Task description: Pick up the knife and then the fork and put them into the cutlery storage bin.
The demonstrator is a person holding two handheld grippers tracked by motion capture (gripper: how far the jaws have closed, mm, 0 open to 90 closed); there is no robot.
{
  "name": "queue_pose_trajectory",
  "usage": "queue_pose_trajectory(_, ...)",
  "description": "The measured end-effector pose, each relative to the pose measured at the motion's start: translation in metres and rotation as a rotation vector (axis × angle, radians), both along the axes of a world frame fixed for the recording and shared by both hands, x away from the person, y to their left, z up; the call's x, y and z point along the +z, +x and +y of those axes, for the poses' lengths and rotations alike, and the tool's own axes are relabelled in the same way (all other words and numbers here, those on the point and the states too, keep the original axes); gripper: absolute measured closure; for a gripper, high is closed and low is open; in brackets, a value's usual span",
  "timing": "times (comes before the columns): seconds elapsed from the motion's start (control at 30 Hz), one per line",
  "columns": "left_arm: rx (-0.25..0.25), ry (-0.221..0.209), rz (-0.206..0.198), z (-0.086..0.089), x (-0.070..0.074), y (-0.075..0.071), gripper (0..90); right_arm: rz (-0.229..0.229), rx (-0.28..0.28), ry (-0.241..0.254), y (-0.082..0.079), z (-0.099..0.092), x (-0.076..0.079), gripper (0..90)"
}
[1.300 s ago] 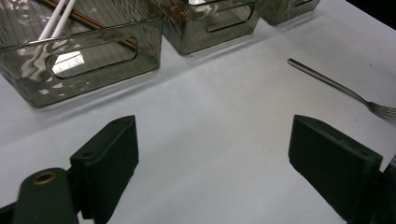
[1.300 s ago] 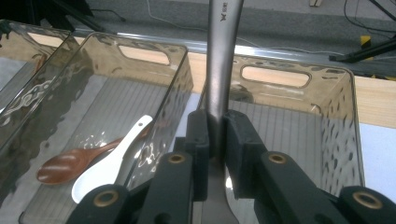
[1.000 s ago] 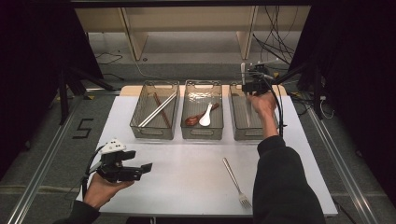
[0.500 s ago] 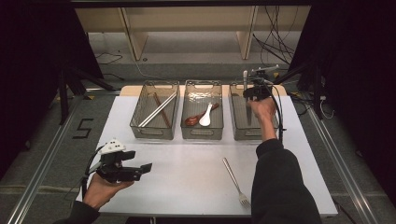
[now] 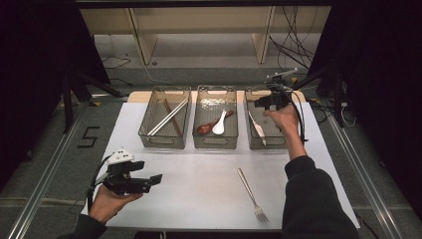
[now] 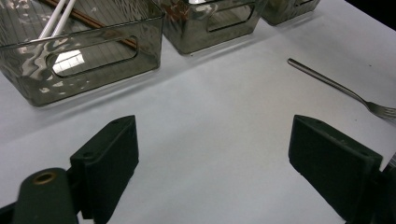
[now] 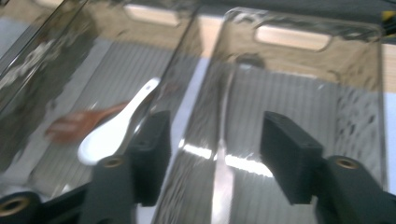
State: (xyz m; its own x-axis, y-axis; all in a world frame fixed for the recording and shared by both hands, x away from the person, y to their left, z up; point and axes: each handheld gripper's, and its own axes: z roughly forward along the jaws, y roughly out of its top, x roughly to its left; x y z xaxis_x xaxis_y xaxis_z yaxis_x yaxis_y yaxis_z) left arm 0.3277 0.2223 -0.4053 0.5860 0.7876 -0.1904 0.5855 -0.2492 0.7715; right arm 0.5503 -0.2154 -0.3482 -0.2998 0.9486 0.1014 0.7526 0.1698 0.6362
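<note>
Holding three bins [image 5: 217, 141], two forks [image 5: 251, 192].

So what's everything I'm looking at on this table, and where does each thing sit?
Clear smoky plastic bins: three, in a row at the far side of the white table top: left bin, middle bin, right bin.
Long thin sticks: several, one white, one brown, crossed in the left bin.
White ceramic spoon: one, middle bin.
Brown spoon: one, middle bin, under the white one.
Silver metal utensil: one, lying in the right bin.
Silver metal fork: one, on the table, near side.
Left gripper: black, open, near left.
Right gripper: black, jaws just opened, over the right bin.
</note>
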Motion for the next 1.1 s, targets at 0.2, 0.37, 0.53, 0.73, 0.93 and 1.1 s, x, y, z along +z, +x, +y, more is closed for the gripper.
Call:
queue_pose_trajectory(0.2,0.009,-0.005,0.003,0.001,0.0,-0.001,15.4,0.002,0.125,-0.034,-0.028,0.01,0.006,37.0)
queue_pose_trajectory(0.37,0.01,0.001,0.004,0.001,0.0,0.0,15.4,0.016,0.219,-0.049,-0.058,0.014,0.004,35.4)
queue_pose_trajectory(0.53,0.012,0.002,0.003,0.001,0.0,0.0,15.4,0.035,0.267,-0.041,-0.081,0.015,-0.003,33.9)
queue_pose_trajectory(0.73,0.014,0.001,0.006,0.001,-0.001,0.0,15.4,0.038,0.302,-0.023,-0.104,0.013,-0.012,33.2)
queue_pose_trajectory(0.93,0.017,-0.002,0.005,0.001,-0.002,-0.001,15.4,0.069,0.327,-0.013,-0.125,0.013,-0.032,33.4)
queue_pose_trajectory(1.1,0.015,-0.001,0.003,0.001,-0.001,-0.002,15.4,0.136,0.368,-0.046,-0.137,0.023,-0.046,32.9)
